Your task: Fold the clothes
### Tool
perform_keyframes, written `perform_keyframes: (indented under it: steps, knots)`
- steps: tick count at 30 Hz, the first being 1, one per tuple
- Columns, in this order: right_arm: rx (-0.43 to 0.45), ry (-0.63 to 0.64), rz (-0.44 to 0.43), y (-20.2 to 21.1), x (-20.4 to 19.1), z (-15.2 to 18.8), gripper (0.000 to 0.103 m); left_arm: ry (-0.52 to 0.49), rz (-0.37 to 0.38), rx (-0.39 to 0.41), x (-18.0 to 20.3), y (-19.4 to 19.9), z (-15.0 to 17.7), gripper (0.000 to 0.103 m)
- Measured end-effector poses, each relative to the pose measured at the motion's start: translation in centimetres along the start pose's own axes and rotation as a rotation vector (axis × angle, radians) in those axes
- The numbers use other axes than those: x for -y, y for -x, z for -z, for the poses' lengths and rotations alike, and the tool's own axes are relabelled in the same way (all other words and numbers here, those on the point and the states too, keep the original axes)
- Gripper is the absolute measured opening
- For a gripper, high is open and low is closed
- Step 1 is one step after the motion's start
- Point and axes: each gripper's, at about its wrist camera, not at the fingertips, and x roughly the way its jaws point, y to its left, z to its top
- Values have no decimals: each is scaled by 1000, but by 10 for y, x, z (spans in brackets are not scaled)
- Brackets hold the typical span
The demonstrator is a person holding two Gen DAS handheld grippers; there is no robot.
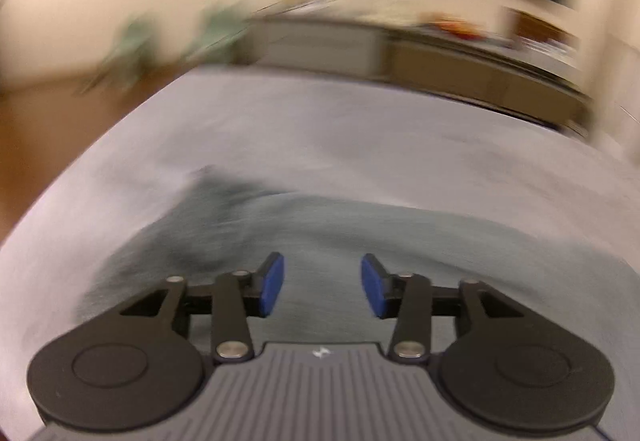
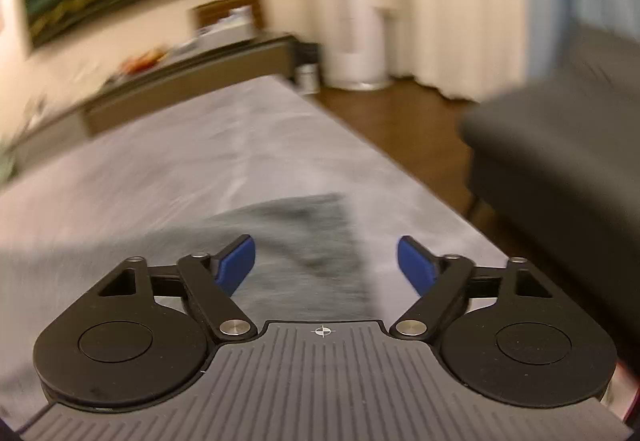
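Motion blur smears both my wrist views: the grey garment (image 1: 320, 225) shows no readable folds or edges. In my right view its near part (image 2: 304, 273) is hidden behind the gripper body. Items on the low cabinet (image 1: 452, 27) are too blurred for me to identify.

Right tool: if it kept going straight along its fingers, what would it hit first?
Probably the grey garment lying on the pale cloth-covered table; the open right tool points down at it. Blur leaves depth unclear.

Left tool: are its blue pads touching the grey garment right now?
Cannot tell. In the left wrist view the left tool is open above the grey garment, nothing between its pads; blur hides any gap or contact.
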Motion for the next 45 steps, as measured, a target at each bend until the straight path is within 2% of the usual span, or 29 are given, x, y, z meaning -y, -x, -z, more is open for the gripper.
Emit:
perform_keyframes:
  steps: [1, 3, 4, 6, 7, 9, 10, 11, 13, 16, 18, 23, 25, 27, 29, 34, 35, 37, 38, 40, 41, 42, 43, 45]
  knots:
    - [-48, -57, -11, -7, 12, -1, 82, -70, 57, 6, 27, 13, 8, 53]
    - [-145, -117, -40, -25, 25, -3, 81, -231, 188, 5, 92, 40, 27, 54]
    - [-175, -114, -51, -33, 27, -1, 77, -316, 250, 14, 128, 54, 40, 54]
    - [-200, -56, -92, -32, 18, 0, 59, -485, 373, 31, 201, 82, 64, 56]
    - [-213, -43, -114, -30, 15, -1, 34, -565, 432, 42, 236, 95, 76, 57]
    - [-217, -21, -134, -24, 11, 0, 29, -668, 522, 93, 293, 119, 93, 58]
    - [-206, -29, -152, -23, 11, 5, 22, -719, 567, 118, 321, 131, 101, 59]
    - [-196, -49, -182, -21, 11, 8, 22, -770, 608, 145, 349, 142, 109, 62]
    - [-182, -75, -241, -27, 16, 4, 22, -858, 638, 217, 402, 152, 127, 65]
    - [-171, -99, -272, -23, 22, 3, 22, -950, 657, 250, 464, 142, 150, 65]
    - [-171, -110, -291, -27, 24, 3, 22, -988, 674, 236, 501, 137, 167, 65]
    - [-184, -132, -369, -32, 30, 4, 22, -1058, 623, 275, 550, 113, 196, 65]
    - [-194, -130, -396, -35, 31, 5, 22, -1065, 591, 288, 566, 109, 201, 65]
    - [-196, -131, -413, -39, 31, 6, 22, -1070, 605, 276, 573, 109, 204, 66]
    - [-201, -130, -426, -41, 31, 7, 22, -1076, 627, 266, 578, 110, 208, 74]
    - [-194, -129, -481, -41, 31, 7, 21, -1076, 583, 311, 584, 106, 214, 73]
    - [-190, -136, -499, -40, 30, 7, 21, -1074, 574, 315, 585, 105, 214, 49]
    - [-185, -143, -516, -39, 31, 6, 21, -1055, 560, 290, 581, 98, 212, 19]
    - [-183, -144, -518, -39, 31, 6, 21, -999, 582, 279, 573, 97, 205, 14]
    - [-169, -167, -541, -38, 36, 5, 22, -887, 623, 257, 556, 96, 191, 11]
    - [-138, -203, -569, -34, 41, 4, 25, -826, 644, 246, 546, 95, 183, 11]
    - [-106, -238, -598, -30, 47, 3, 31, -737, 677, 236, 531, 97, 171, 11]
    - [-74, -272, -628, -26, 52, 2, 42, -619, 710, 229, 508, 99, 157, 11]
    - [-28, -331, -673, -20, 61, 2, 44, -372, 754, 202, 455, 101, 132, 11]
